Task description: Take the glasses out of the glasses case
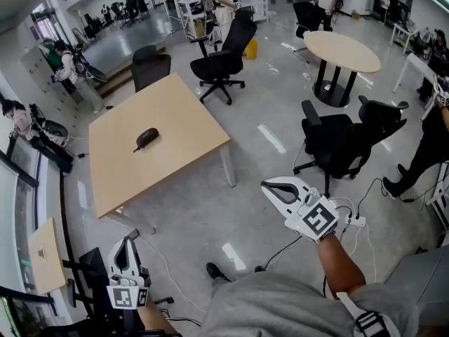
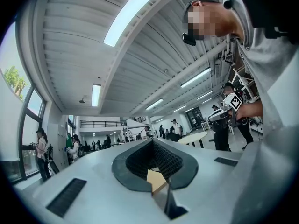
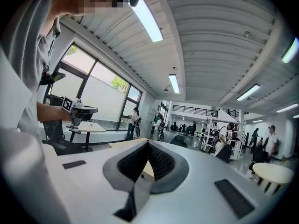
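The left gripper [image 2: 152, 142] has its two jaws pressed together at the tips, and nothing is held between them. The right gripper [image 3: 147, 143] is the same, closed tight and empty. In the head view both are held out in front of the person, each with its cube of black and white squares, up above the grey floor [image 1: 210, 209] and well apart from the table [image 1: 189, 114]. The glasses case [image 1: 146, 138] is a small dark oval. It lies closed in about the middle of the light wooden table top, away from all four edges, with nothing else on the table beside it. I think the job has not really started yet, because the case is untouched and the glasses must be inside it, where they cannot be seen. Next the person needs to walk up to the table and open both sets of jaws. Then one gripper should hold the bottom of the case down while the other lifts the lid. Black office chairs [image 1: 221, 55] stand at the far side of the table. I can read no brand name or words anywhere, not on the case and not on the grippers.
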Available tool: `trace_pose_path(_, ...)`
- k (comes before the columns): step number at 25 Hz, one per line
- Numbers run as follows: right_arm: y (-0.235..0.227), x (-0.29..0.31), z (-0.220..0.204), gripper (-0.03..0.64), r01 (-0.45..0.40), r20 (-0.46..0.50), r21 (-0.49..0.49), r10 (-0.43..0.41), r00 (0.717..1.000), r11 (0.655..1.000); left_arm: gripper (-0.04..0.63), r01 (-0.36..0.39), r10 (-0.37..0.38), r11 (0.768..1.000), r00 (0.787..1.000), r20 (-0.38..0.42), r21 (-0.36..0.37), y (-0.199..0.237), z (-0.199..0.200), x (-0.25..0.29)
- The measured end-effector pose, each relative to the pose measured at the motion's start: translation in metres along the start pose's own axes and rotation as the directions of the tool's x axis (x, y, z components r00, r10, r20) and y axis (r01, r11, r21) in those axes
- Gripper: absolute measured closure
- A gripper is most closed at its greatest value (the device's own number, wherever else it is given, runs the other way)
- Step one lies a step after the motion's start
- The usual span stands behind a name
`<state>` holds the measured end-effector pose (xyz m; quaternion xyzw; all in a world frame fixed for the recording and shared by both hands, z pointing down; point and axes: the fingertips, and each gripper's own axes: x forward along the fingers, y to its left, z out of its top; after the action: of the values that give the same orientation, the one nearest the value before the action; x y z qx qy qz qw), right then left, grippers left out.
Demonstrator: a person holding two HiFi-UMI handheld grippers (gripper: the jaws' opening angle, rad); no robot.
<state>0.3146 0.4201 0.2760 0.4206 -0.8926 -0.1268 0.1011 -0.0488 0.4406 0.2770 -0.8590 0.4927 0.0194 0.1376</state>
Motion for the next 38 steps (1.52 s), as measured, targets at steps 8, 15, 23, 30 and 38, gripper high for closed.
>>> trace_pose_path(8,-0.007,-0.004,-0.011,0.609,0.028,-0.015,0.036,-0.027,1.000,0.999,0.591,0.025,-0.025,1.000,1.000,-0.003,-0.020,-0.011,-0.004,0.009)
trace_pose_path(15,-0.013,-0.005,-0.015,0.609,0.052,-0.035,0.051,-0.050,0.998,0.997,0.591,0.043,-0.043,0.999,0.999,-0.001,-0.027,-0.010,-0.004,0.018)
trace_pose_path(23,-0.015,-0.003,-0.014,0.609,0.066,-0.051,0.079,-0.062,0.997,0.995,0.591,0.056,-0.056,0.998,0.998,0.007,-0.028,-0.008,-0.005,0.026)
trace_pose_path(30,-0.019,0.008,-0.014,0.609,0.082,-0.054,0.072,-0.078,0.995,0.994,0.591,0.066,-0.066,0.997,0.998,0.013,-0.030,0.005,-0.009,0.034)
trace_pose_path(38,-0.018,0.034,-0.012,0.609,0.109,-0.060,0.088,-0.104,0.993,0.990,0.591,0.093,-0.092,0.995,0.996,0.022,-0.025,0.035,-0.011,0.051)
